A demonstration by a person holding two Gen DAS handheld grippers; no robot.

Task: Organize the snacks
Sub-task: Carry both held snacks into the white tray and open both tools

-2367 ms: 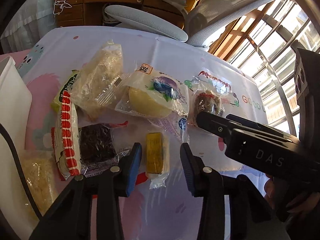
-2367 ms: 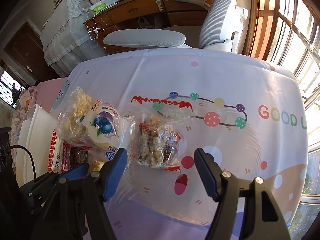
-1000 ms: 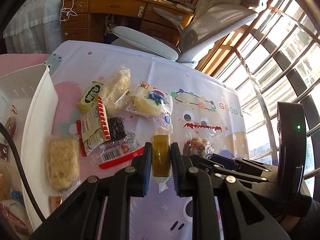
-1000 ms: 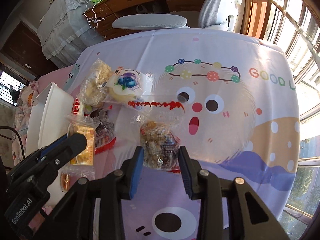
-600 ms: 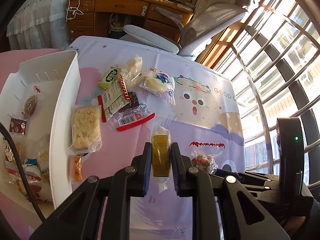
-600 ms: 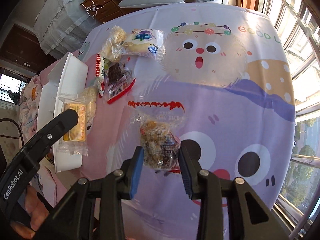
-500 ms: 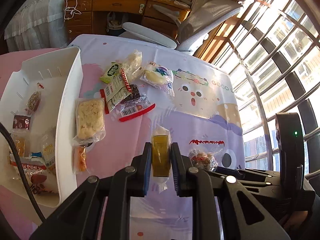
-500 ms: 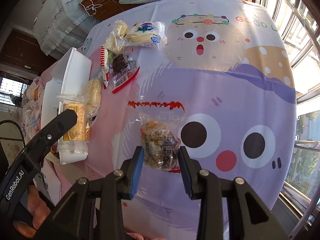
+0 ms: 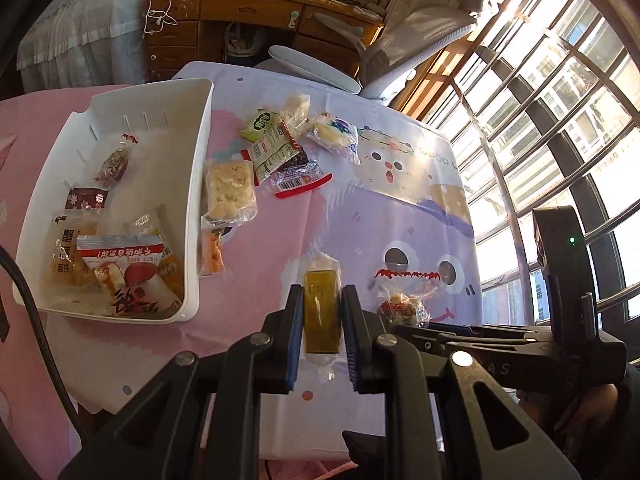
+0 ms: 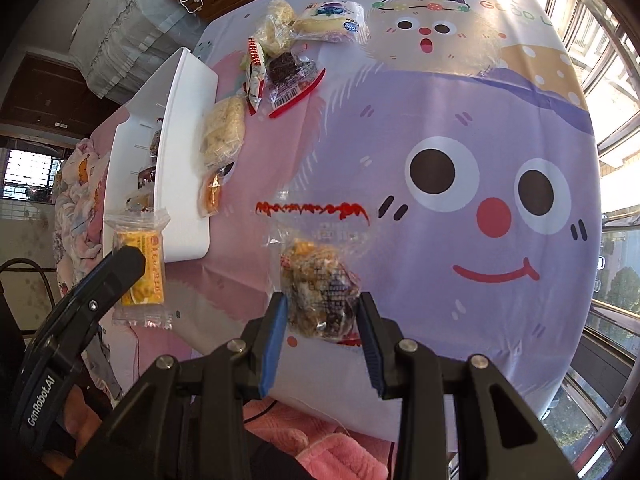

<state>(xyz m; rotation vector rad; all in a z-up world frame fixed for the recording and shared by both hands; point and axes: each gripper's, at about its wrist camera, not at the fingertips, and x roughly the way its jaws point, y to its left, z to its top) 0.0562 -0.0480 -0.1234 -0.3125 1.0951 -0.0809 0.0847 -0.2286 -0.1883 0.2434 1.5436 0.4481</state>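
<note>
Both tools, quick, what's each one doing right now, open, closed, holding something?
Left tool: closed on the yellow snack bar.
Right tool: closed on the clear-wrapped nut cluster snack.

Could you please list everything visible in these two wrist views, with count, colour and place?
White plastic bin: one, on the pink cloth at left, holding several wrapped snacks.
Cartoon-print tablecloth: one, purple and pink, covering the table.
Pale rice-cracker pack: one, beside the bin's right wall.
Small orange snack pack: one, near the bin's corner.
Blueberry-print bun pack: one, white, far side.
Red-edged dark cake pack: one, mid-table.
Grey office chair: one, behind the table.
Wooden desk: one, brown, background.
Yellow bar in clear wrapper: one, in the left gripper, jaws shut.
Brown nut-cluster pack: one, in the right gripper.
</note>
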